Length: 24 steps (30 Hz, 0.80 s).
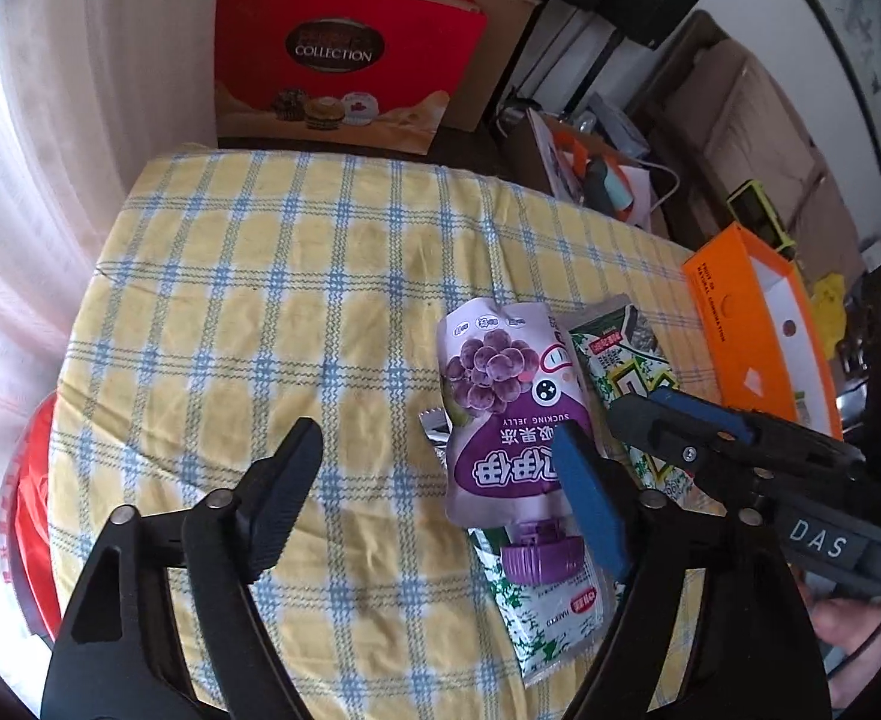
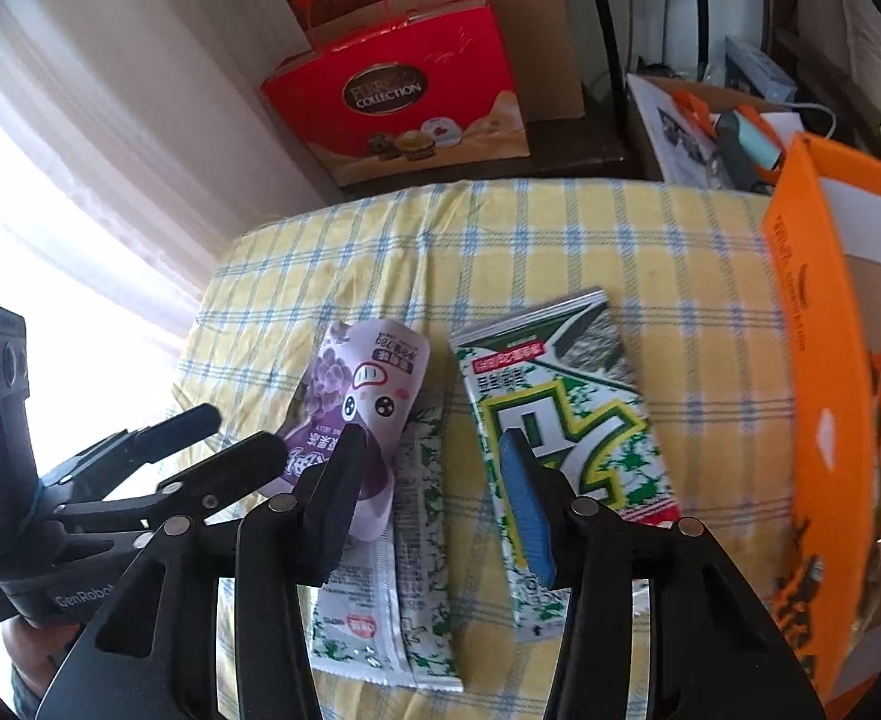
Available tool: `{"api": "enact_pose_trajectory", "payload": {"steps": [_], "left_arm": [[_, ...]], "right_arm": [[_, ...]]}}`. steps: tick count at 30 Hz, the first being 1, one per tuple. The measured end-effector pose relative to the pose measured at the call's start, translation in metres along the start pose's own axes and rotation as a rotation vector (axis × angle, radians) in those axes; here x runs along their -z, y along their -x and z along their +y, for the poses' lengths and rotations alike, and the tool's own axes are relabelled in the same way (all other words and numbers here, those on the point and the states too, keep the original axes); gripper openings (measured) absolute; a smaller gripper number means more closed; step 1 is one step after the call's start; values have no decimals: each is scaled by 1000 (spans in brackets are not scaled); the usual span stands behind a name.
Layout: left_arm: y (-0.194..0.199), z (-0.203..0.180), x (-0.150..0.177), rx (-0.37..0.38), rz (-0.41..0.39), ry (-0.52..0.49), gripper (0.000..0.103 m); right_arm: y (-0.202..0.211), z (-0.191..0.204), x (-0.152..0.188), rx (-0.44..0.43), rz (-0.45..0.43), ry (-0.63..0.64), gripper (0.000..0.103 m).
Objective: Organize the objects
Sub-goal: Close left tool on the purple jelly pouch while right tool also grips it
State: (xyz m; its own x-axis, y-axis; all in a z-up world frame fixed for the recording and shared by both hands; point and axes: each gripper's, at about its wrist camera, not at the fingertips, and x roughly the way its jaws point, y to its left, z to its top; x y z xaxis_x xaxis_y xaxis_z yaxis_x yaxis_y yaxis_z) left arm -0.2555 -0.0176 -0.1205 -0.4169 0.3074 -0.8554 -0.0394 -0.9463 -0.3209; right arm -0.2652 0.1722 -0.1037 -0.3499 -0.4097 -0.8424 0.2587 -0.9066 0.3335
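Note:
A purple grape jelly pouch lies on the yellow checked cloth, partly on a green-white seaweed packet. A second seaweed packet lies to its right. My left gripper is open, its right finger by the pouch's lower edge. My right gripper is open and empty, hovering over the gap between the first seaweed packet and the second one. The pouch shows left of it. An orange box stands open at the right.
A red gift bag and cardboard boxes stand behind the table. A cluttered box with orange tools sits at the back right. The left gripper is seen in the right wrist view. The cloth's left edge drops off near the curtain.

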Motion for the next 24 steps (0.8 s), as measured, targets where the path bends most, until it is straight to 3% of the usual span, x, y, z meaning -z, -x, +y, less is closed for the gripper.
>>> {"api": "enact_pose_trajectory", "payload": {"steps": [11, 24], "left_arm": [[-15, 6, -1, 74, 25, 43, 57], [-20, 6, 2, 169, 51, 49, 63]], "right_arm": [[-17, -12, -5, -130, 19, -128, 40], [-42, -10, -18, -179, 36, -203, 40]]}}
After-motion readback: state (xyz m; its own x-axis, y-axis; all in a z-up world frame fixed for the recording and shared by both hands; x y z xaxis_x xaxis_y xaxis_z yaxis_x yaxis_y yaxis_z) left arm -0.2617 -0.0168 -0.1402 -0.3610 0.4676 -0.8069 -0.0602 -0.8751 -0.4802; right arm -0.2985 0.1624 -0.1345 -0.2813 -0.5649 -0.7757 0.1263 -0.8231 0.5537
